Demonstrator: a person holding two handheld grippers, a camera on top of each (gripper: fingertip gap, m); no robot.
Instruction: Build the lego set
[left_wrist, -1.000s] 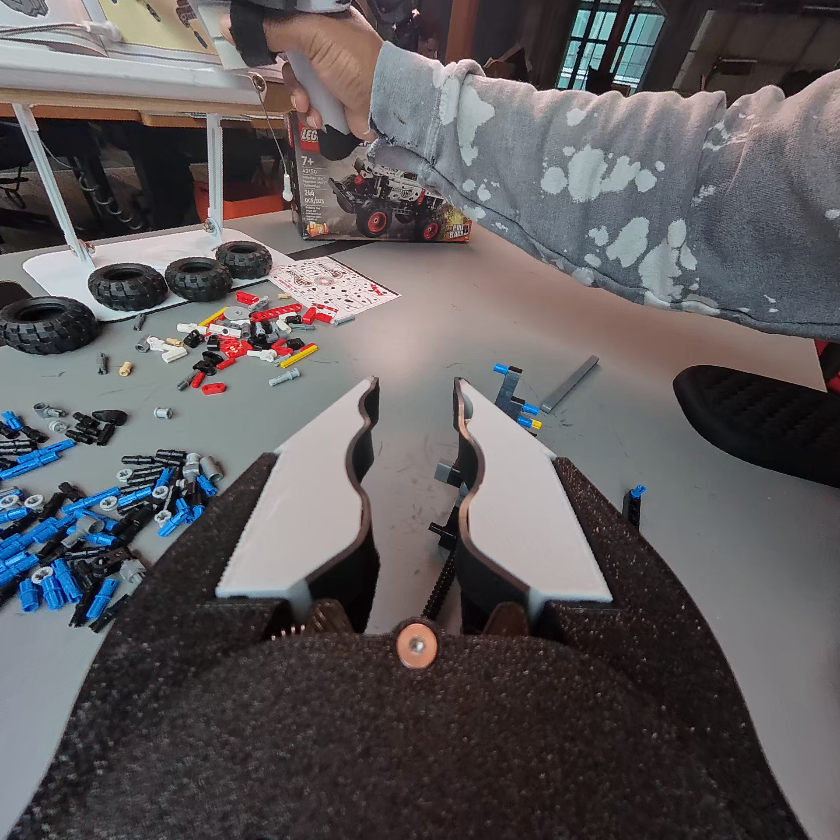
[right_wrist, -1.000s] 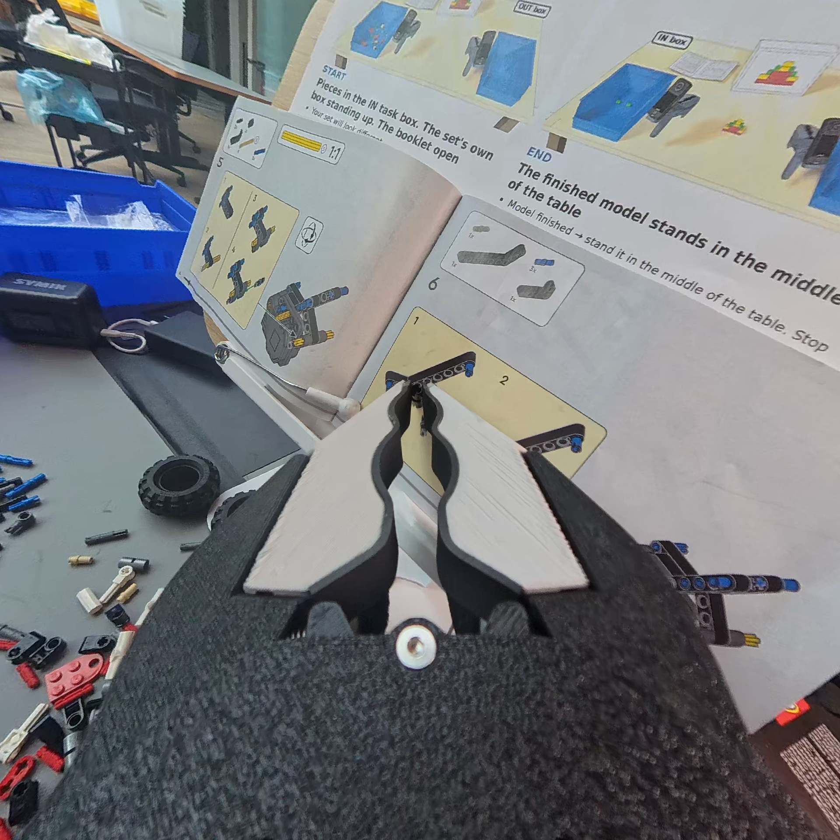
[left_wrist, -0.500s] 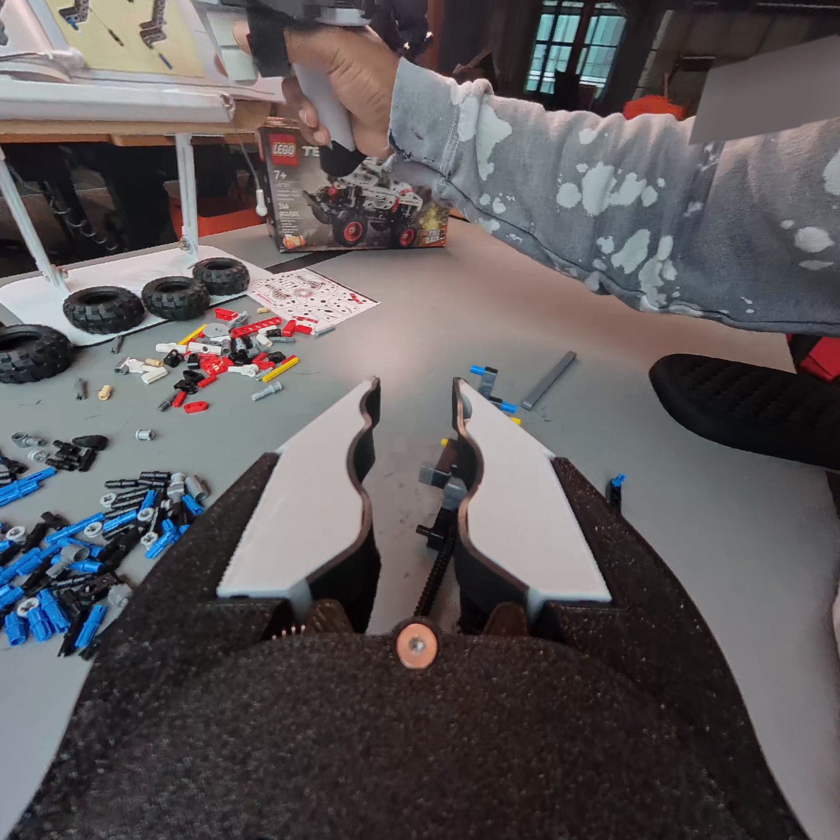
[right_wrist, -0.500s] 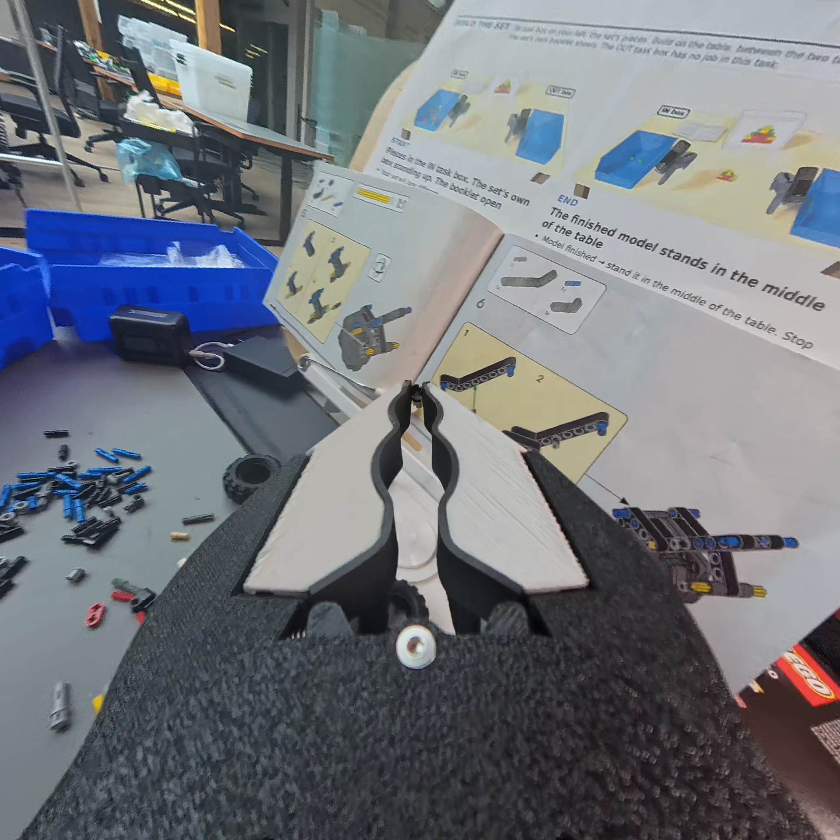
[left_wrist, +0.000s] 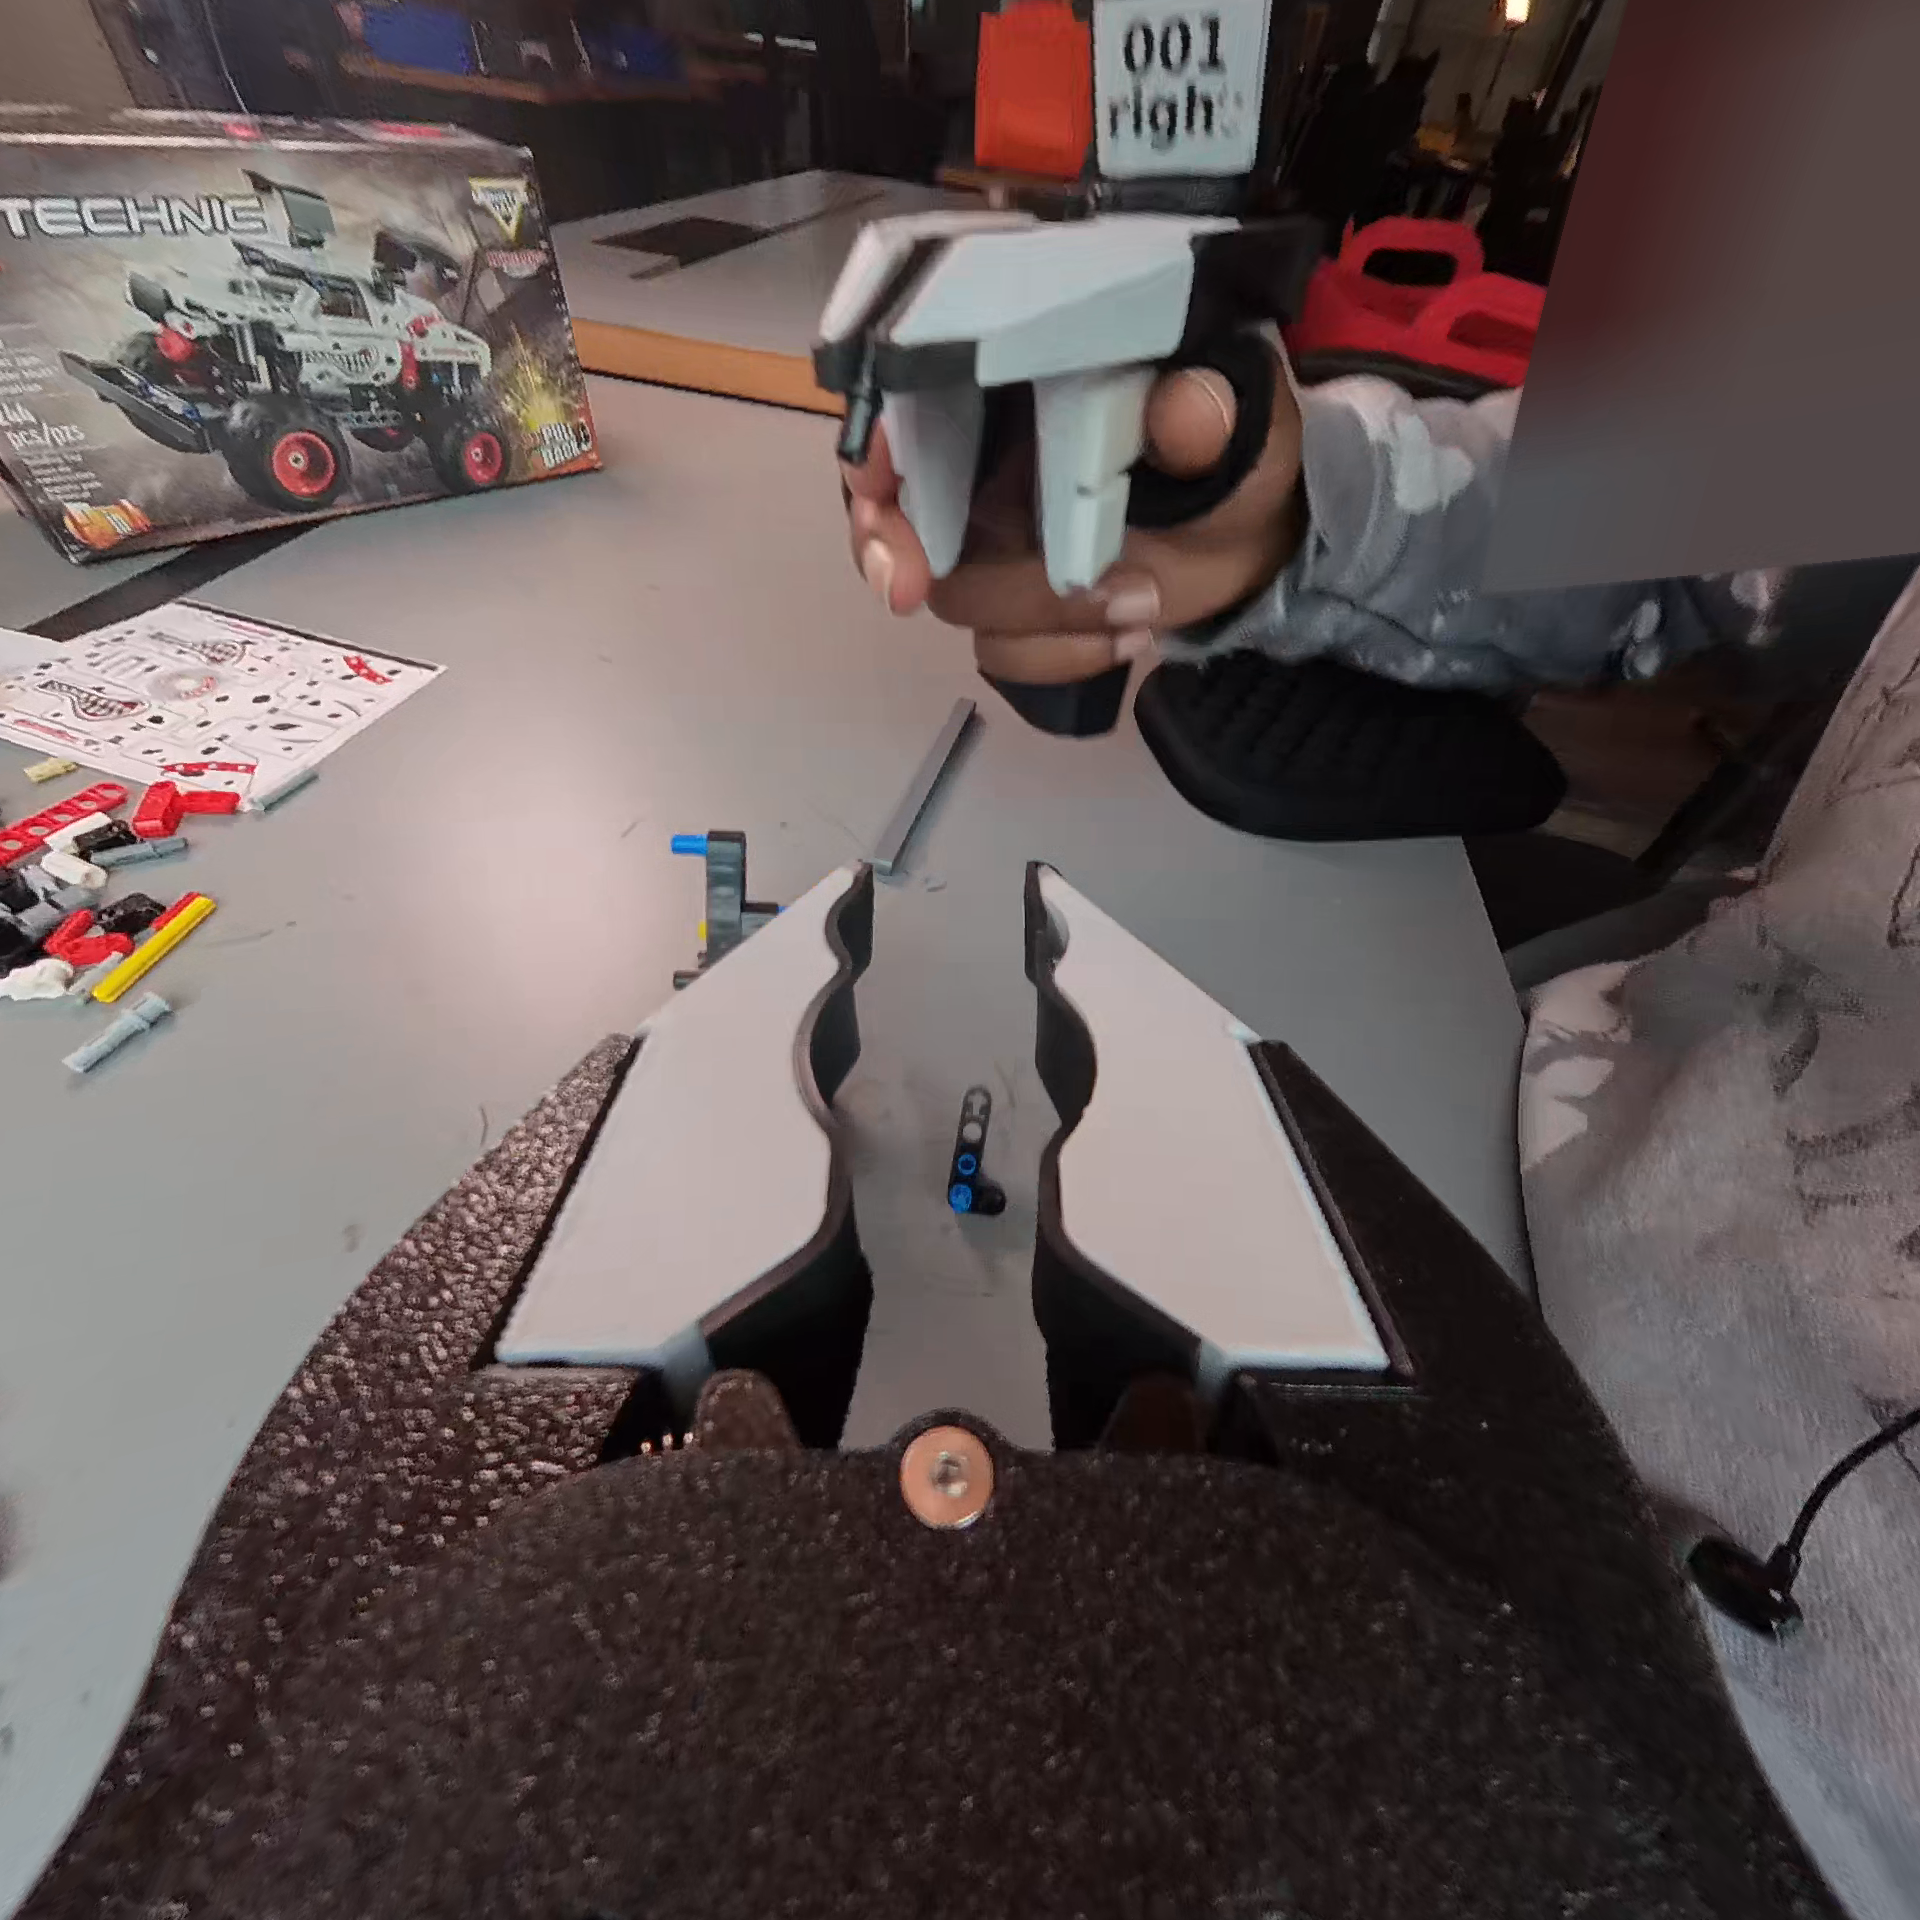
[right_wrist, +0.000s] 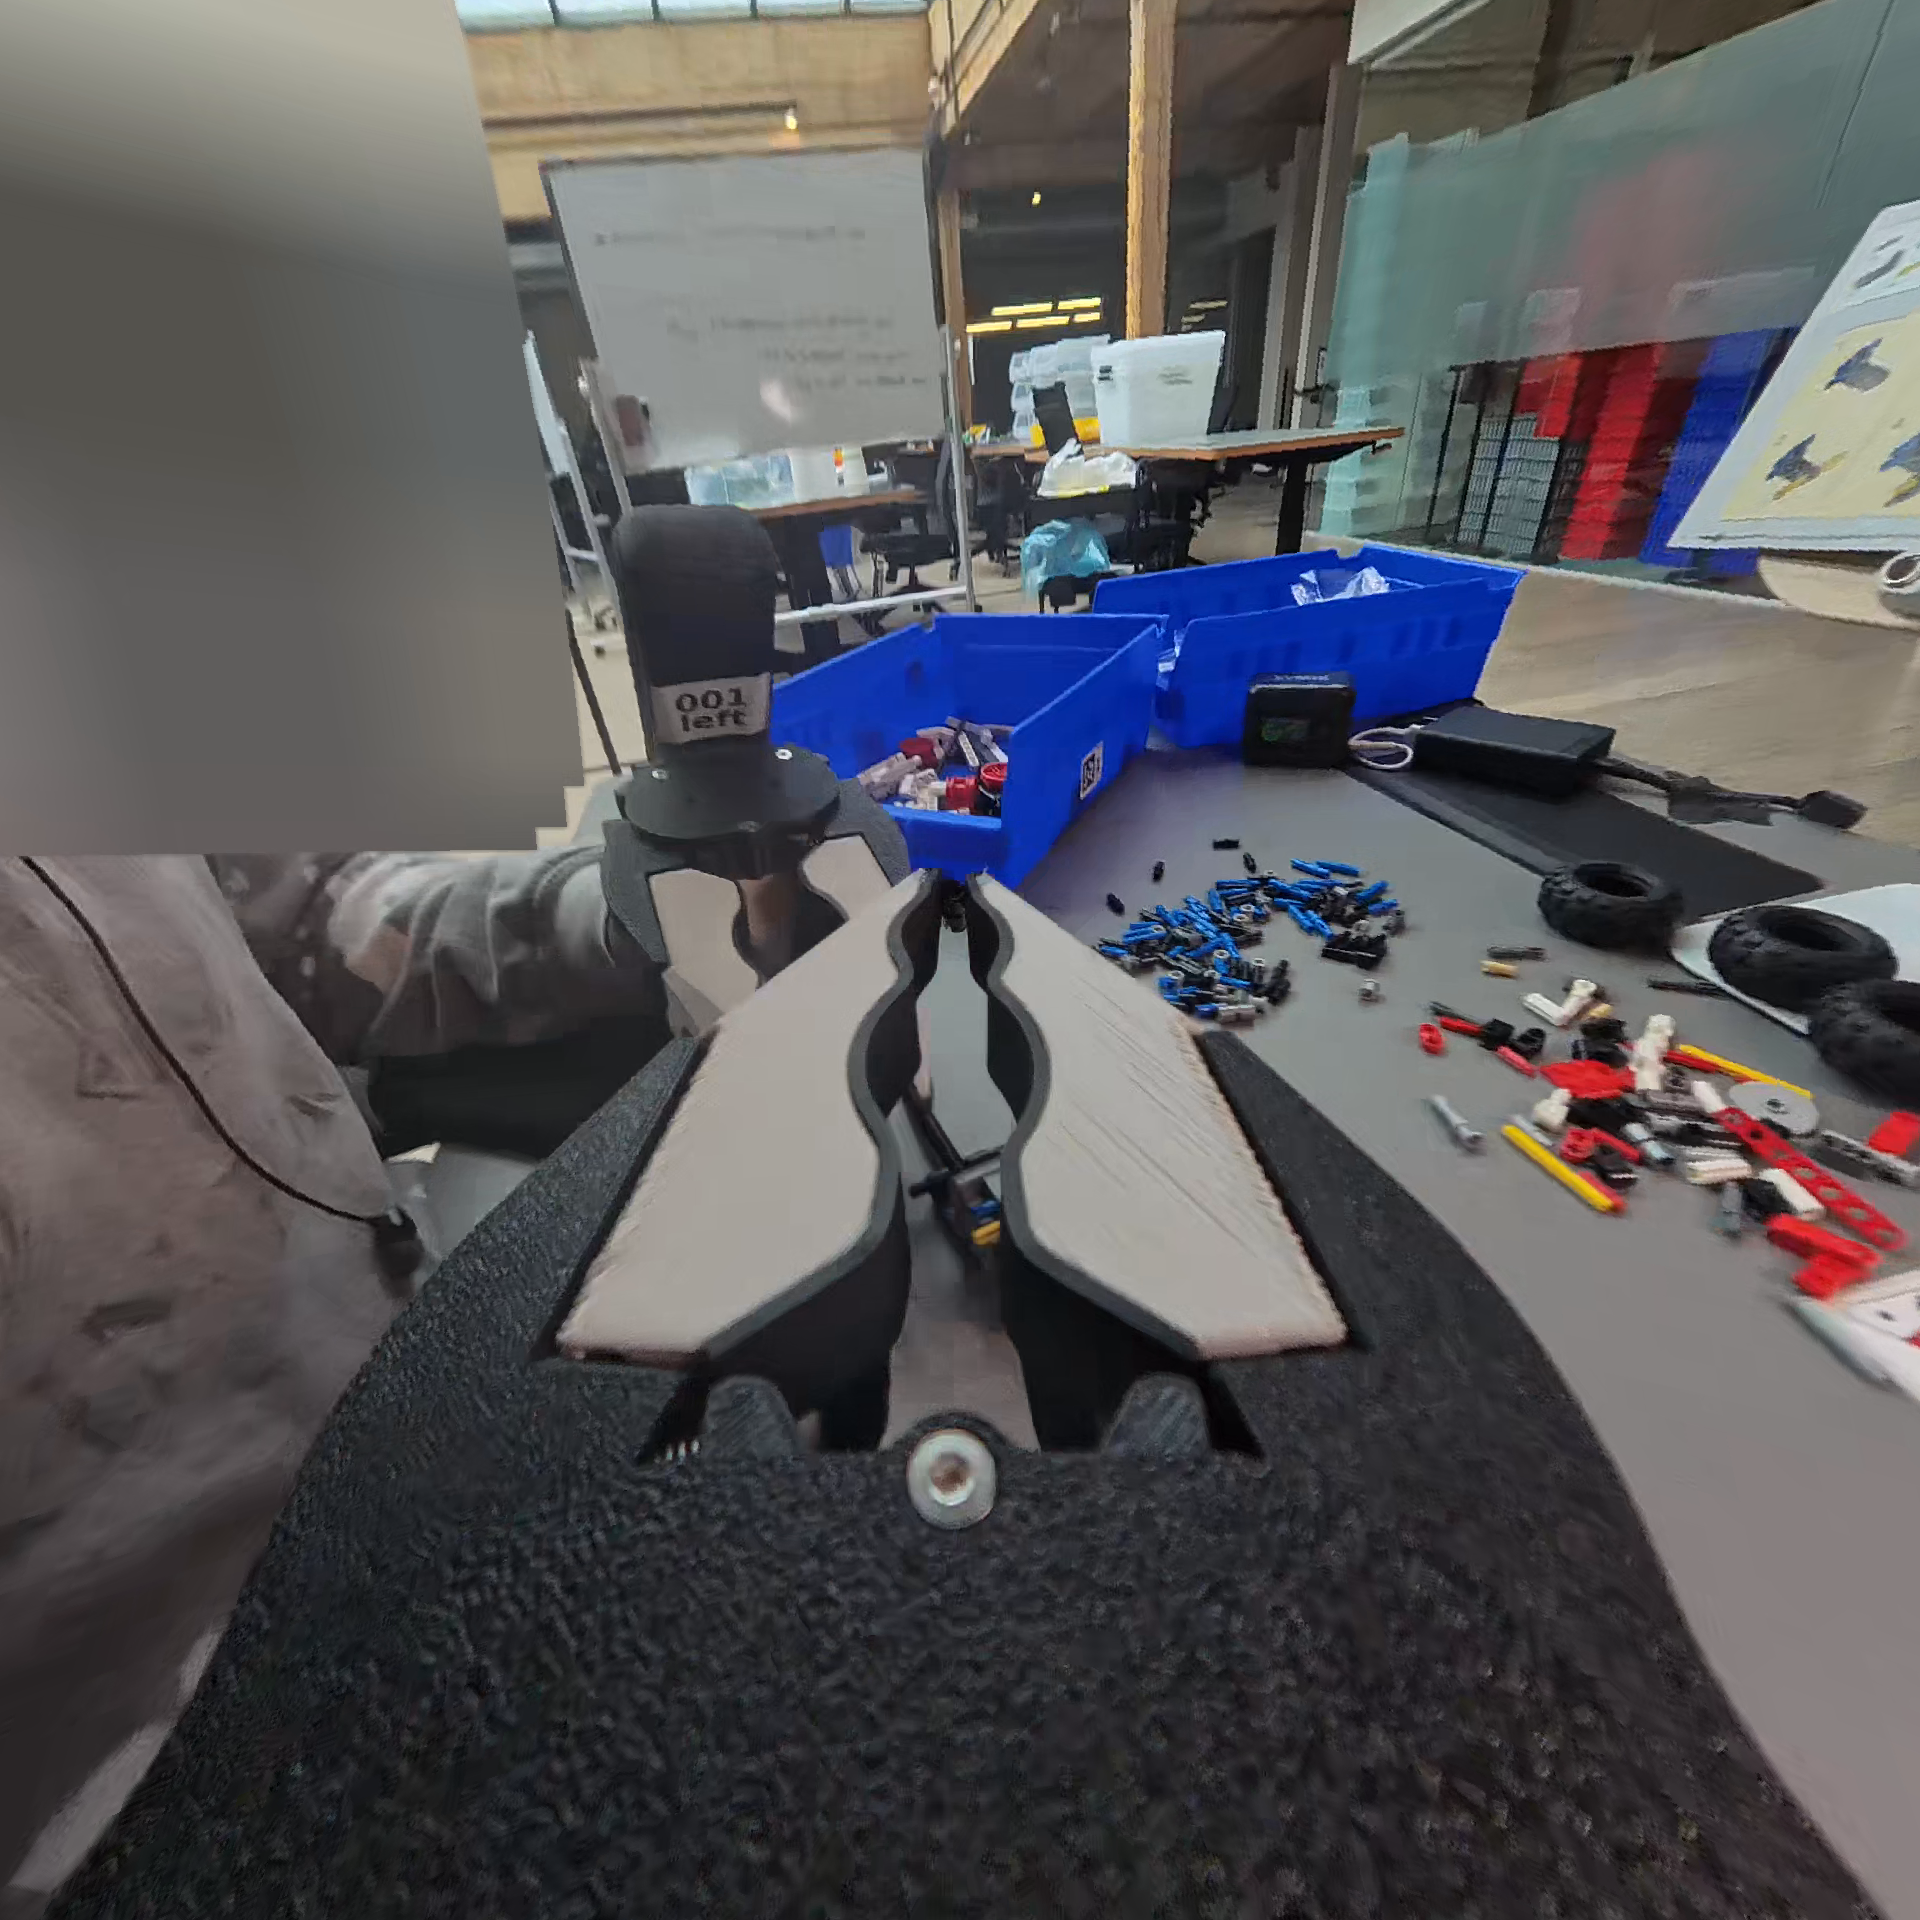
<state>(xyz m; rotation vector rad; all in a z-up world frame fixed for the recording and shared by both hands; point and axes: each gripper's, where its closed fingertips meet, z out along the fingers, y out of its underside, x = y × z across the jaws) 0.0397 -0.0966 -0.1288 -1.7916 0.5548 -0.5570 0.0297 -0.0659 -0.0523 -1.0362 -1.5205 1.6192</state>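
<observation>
My left gripper (left_wrist: 948, 881) is open and empty, low over the grey table (left_wrist: 468, 1039). A small black beam with blue pins (left_wrist: 971, 1153) lies on the table between its fingers. A grey sub-assembly with a blue pin (left_wrist: 724, 894) stands just left of the left finger, and a long grey beam (left_wrist: 925, 790) lies ahead. My right gripper (right_wrist: 951, 891) is shut on a small black piece (right_wrist: 948, 906). It also shows in the left wrist view (left_wrist: 857, 374), held in a hand above the table. A black assembly with blue and yellow pins (right_wrist: 961, 1184) lies under it. The left gripper (right_wrist: 769, 914) is just beyond, to the left.
The set's box (left_wrist: 281, 332) and a sticker sheet (left_wrist: 197, 691) are at the far left. Red, white and black parts (right_wrist: 1683, 1122), a pile of blue and black pins (right_wrist: 1247, 935), tyres (right_wrist: 1797, 951) and two blue bins (right_wrist: 997, 717) lie beyond. A black chair seat (left_wrist: 1340, 748) is at the table's right edge. Spacing between my two grippers at the tips: around 8 cm.
My right gripper has swung away from the instruction booklet and down over the table near the left gripper, still shut. My left gripper has turned right; the small black beam now lies between its fingers.
</observation>
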